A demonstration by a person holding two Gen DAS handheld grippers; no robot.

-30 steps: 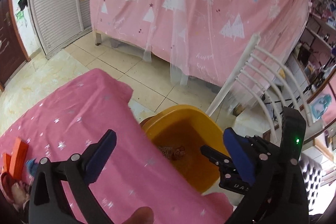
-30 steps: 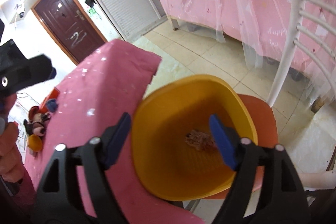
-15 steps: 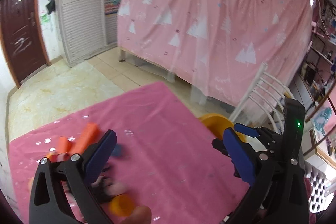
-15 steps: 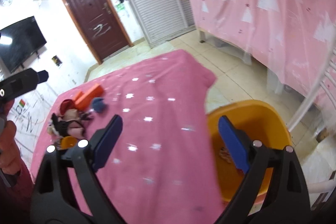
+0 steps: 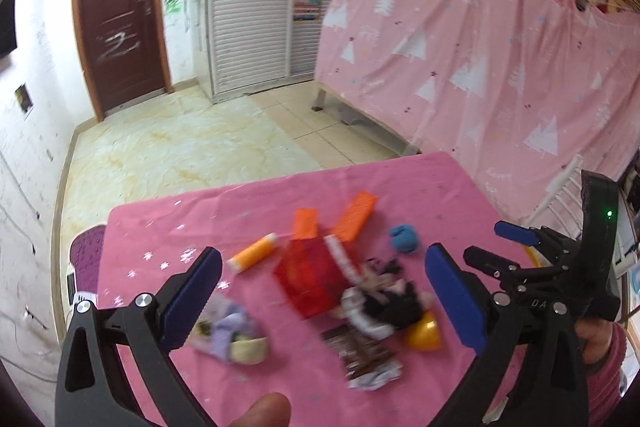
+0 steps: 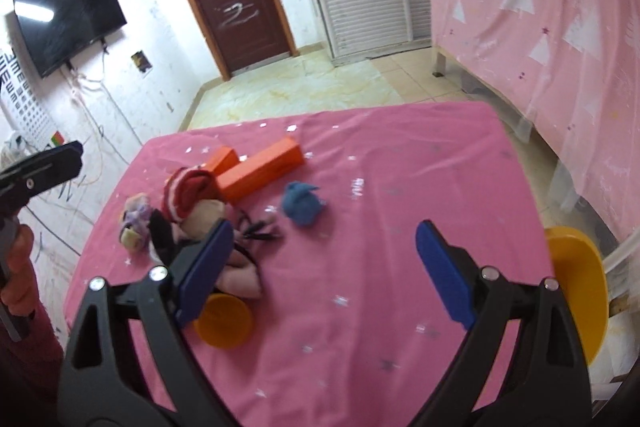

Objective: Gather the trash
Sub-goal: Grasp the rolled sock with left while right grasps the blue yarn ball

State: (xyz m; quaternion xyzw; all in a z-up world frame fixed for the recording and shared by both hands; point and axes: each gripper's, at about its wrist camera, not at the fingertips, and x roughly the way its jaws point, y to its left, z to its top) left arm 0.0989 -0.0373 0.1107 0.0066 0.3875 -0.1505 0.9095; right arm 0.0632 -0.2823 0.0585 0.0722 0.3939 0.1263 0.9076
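Both tools have swung away from the yellow bin point(image 6: 580, 291), its inside now out of sight, back to the pink-clothed surface point(image 6: 400, 195), the left tool point(image 5: 320, 291) and right tool point(image 6: 324, 267) spread apart and empty above the crumpled brown wrapper point(image 5: 366, 357) lying among toys, likely the next pick.

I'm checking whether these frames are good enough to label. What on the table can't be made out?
- Brown wrapper: left wrist view, print lost to motion blur.
- Purple bundle: left wrist view, blurred and partly behind a finger of the left tongs.
- Yellow bin: right wrist view, contents hidden by its wall and the pink tablecloth.
- Orange lid: right wrist view, partly covered by a finger of the right tongs.
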